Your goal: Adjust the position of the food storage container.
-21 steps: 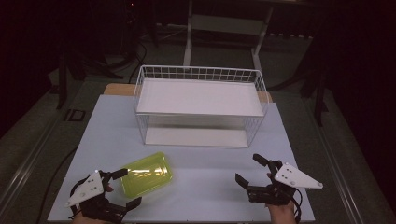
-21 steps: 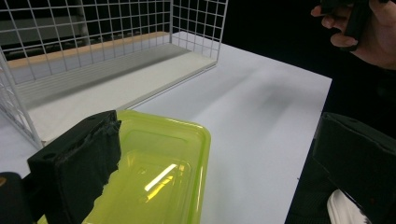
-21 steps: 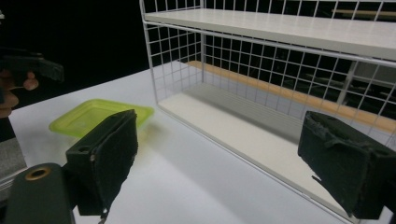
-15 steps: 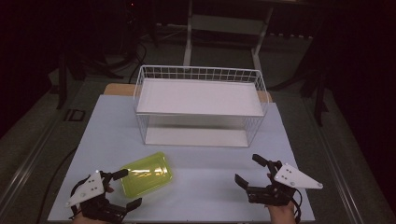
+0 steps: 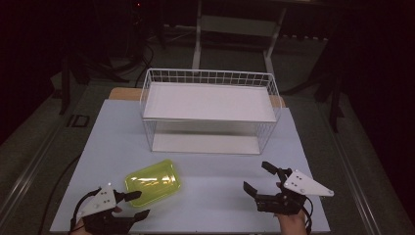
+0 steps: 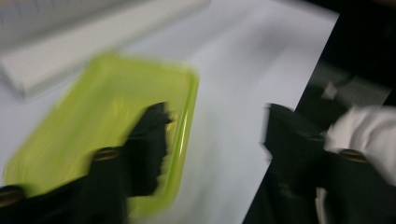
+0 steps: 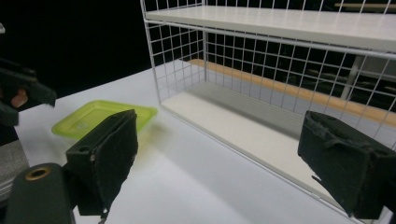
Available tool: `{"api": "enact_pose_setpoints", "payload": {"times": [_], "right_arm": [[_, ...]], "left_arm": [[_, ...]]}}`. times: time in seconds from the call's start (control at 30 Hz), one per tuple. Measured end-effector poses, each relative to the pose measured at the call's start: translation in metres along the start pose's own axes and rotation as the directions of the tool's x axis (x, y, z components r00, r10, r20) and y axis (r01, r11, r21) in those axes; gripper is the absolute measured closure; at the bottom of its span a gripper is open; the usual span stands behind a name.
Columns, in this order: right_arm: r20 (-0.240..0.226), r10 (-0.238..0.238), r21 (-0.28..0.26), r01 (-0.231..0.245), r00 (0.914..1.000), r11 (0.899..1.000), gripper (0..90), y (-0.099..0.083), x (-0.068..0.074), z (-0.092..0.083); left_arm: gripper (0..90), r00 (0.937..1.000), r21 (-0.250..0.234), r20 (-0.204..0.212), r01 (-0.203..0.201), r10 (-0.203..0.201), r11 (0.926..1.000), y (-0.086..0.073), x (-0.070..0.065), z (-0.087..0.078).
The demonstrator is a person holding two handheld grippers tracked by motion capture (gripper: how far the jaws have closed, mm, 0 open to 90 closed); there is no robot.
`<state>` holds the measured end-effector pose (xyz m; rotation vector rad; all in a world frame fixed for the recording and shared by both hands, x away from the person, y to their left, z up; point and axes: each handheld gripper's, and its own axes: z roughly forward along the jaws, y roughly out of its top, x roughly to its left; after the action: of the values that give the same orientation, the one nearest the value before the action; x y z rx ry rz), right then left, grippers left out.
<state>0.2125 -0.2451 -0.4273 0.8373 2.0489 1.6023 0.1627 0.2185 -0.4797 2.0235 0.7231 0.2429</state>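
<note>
Your left gripper (image 5: pixel 139 205) stands open beside the yellow-green lid (image 5: pixel 152 182), which lies flat before the wire rack (image 5: pixel 210 78). Your right gripper (image 5: pixel 258 178) gapes wide, holding nothing, well apart.

Lid (image 5: pixel 152 182): translucent yellow-green. Rack (image 5: pixel 210 113): white wire grid, white shelves. Table (image 5: pixel 220 196): pale white-blue. Jaws: black. Plates (image 5: pixel 306 182): light grey.

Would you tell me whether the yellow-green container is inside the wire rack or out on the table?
Out: the yellow-green container lies flat on the table, in front of the wire rack.
</note>
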Motion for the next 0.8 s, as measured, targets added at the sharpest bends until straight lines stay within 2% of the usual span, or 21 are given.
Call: {"api": "enact_pose_setpoints", "payload": {"times": [0.03, 0.07, 0.1, 0.13, 0.2, 0.27, 0.33, 0.4, 0.47, 0.6, 0.67, 0.8], "right_arm": [[-0.006, 0.002, 0.006, -0.002, 1.0000, 1.000, 12.1, 0.000, 0.000, 0.001], [-0.007, 0.005, 0.010, -0.005, 1.0000, 1.000, 12.2, -0.001, 0.000, 0.002], [-0.009, 0.008, 0.017, -0.008, 0.9999, 1.000, 12.3, -0.002, 0.000, 0.003], [-0.009, 0.008, 0.017, -0.008, 0.9999, 1.000, 12.3, -0.002, 0.000, 0.003], [-0.009, 0.017, 0.019, -0.017, 0.9998, 1.000, 12.3, -0.002, -0.001, 0.004], [-0.014, 0.027, 0.026, -0.027, 0.9995, 0.999, 12.4, -0.003, -0.002, 0.005], [-0.015, 0.034, 0.033, -0.034, 0.9993, 0.999, 12.3, -0.004, -0.003, 0.005], [-0.018, 0.041, 0.036, -0.041, 0.9990, 0.999, 12.4, -0.004, -0.005, 0.006], [-0.025, 0.047, 0.038, -0.046, 0.9986, 0.998, 12.4, -0.005, -0.005, 0.006], [-0.027, 0.046, 0.037, -0.045, 0.9986, 0.998, 12.5, -0.005, -0.006, 0.006], [-0.030, 0.048, 0.041, -0.047, 0.9984, 0.998, 12.5, -0.005, -0.006, 0.006], [-0.039, 0.045, 0.046, -0.043, 0.9982, 0.998, 12.5, -0.005, -0.005, 0.008]], "left_arm": [[52.9, 1.0000, 0.014, -0.006, -0.004, 0.004, 0.9999, -0.002, 0.000, 0.000], [60.7, 1.0000, 0.037, -0.005, -0.007, 0.008, 0.9993, -0.004, 0.001, 0.001], [71.2, 0.9999, 0.040, 0.007, -0.015, 0.015, 0.9991, -0.006, 0.001, 0.002], [71.2, 0.9998, 0.051, 0.005, -0.021, 0.021, 0.9985, -0.007, 0.000, 0.003], [82.0, 0.9991, 0.077, 0.023, -0.038, 0.037, 0.9963, -0.008, -0.002, 0.007], [89.4, 0.9983, 0.115, 0.005, -0.059, 0.058, 0.9916, -0.007, -0.004, 0.012], [89.9, 0.9967, 0.146, -0.006, -0.080, 0.081, 0.9861, -0.007, -0.004, 0.017], [89.9, 0.9962, 0.183, -0.011, -0.083, 0.086, 0.9797, -0.008, -0.001, 0.022], [89.9, 0.9965, 0.195, -0.026, -0.073, 0.079, 0.9781, -0.009, 0.002, 0.023], [90.0, 0.9956, 0.192, -0.052, -0.067, 0.078, 0.9791, -0.013, 0.009, 0.025], [90.0, 0.9966, 0.181, -0.049, -0.057, 0.066, 0.9818, -0.014, 0.012, 0.025], [90.0, 0.9948, 0.178, -0.080, -0.048, 0.063, 0.9829, -0.016, 0.018, 0.021]]}}
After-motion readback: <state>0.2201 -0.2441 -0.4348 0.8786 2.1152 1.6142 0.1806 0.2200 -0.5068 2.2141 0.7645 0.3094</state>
